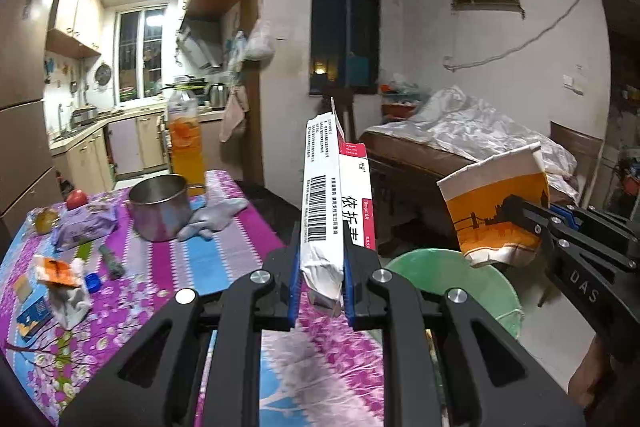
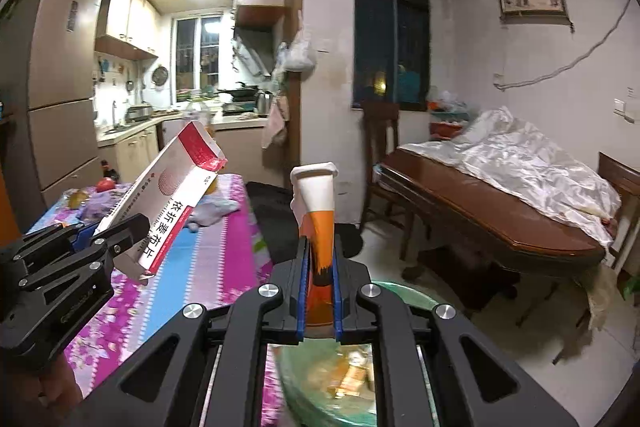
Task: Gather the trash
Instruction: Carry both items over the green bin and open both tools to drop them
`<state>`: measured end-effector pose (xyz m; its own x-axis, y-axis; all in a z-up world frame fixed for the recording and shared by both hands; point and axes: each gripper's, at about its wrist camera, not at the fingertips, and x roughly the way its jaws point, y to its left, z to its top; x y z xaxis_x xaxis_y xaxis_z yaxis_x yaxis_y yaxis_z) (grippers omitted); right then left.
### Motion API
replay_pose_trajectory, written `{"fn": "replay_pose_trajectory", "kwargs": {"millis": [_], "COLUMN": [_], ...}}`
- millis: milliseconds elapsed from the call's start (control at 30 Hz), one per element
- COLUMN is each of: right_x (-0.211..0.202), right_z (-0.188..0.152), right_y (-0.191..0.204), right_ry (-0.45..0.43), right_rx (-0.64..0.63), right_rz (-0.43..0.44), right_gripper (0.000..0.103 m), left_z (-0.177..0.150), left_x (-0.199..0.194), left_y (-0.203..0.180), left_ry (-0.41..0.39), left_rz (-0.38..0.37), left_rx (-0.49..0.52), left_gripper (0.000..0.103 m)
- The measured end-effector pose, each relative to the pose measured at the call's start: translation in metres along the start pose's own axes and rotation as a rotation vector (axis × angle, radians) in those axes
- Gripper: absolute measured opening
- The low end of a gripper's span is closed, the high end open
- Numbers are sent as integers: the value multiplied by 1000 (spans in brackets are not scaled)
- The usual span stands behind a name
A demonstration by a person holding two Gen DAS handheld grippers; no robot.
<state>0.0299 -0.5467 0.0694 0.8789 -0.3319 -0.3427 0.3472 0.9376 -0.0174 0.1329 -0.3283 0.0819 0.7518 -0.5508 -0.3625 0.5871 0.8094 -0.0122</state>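
Box (image 1: pixel 326 203) clamped in left hand-held gripper (image 1: pixel 321 267), cup (image 2: pixel 318 227) in right (image 2: pixel 320 291)

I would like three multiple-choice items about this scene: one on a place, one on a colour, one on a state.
1. Where is the metal pot?
A on the flowered table
B on the floor
C on the bed

2. What colour is the bin below the grippers?
A red
B green
C black

3. What is the state of the paper cup?
A upright on the table
B squeezed in the right gripper
C lying in the bin

Answers: 1 A, it stands on the cloth; 2 B, its rim is green; 3 B, the jaws flatten it.
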Motion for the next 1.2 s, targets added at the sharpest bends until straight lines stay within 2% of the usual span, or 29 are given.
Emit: {"fn": "replay_pose_trajectory", "kwargs": {"millis": [133, 267, 400, 600, 733, 900, 1033, 1200], "right_x": [4, 22, 46, 90, 111, 128, 135, 136], "right_z": [0, 0, -4, -30, -47, -64, -72, -73], "right_y": [-29, -56, -83, -112, -112, -108, -107, -105], "right_ry": [28, 99, 199, 378, 455, 517, 535, 535], "right_rx": [23, 39, 64, 84, 81, 93, 102, 102], "right_rz": [-23, -42, -35, -17, -14, -6, -2, -1], "right_gripper": [10, 10, 10, 10, 10, 10, 10, 10], "left_z": [-1, -2, -6, -22, -33, -42, -44, -42], "left_x": [16, 32, 57, 93, 114, 131, 140, 142], "left_y": [-23, -42, -60, -76, -84, -86, -84, -85], "left_ry": [31, 77, 169, 332, 419, 482, 511, 511], "left_rz": [-45, -87, -135, -179, -173, -169, -167, -174], "left_rx": [22, 37, 49, 58, 75, 75, 68, 65], "left_gripper": [15, 15, 15, 15, 15, 15, 15, 15]}}
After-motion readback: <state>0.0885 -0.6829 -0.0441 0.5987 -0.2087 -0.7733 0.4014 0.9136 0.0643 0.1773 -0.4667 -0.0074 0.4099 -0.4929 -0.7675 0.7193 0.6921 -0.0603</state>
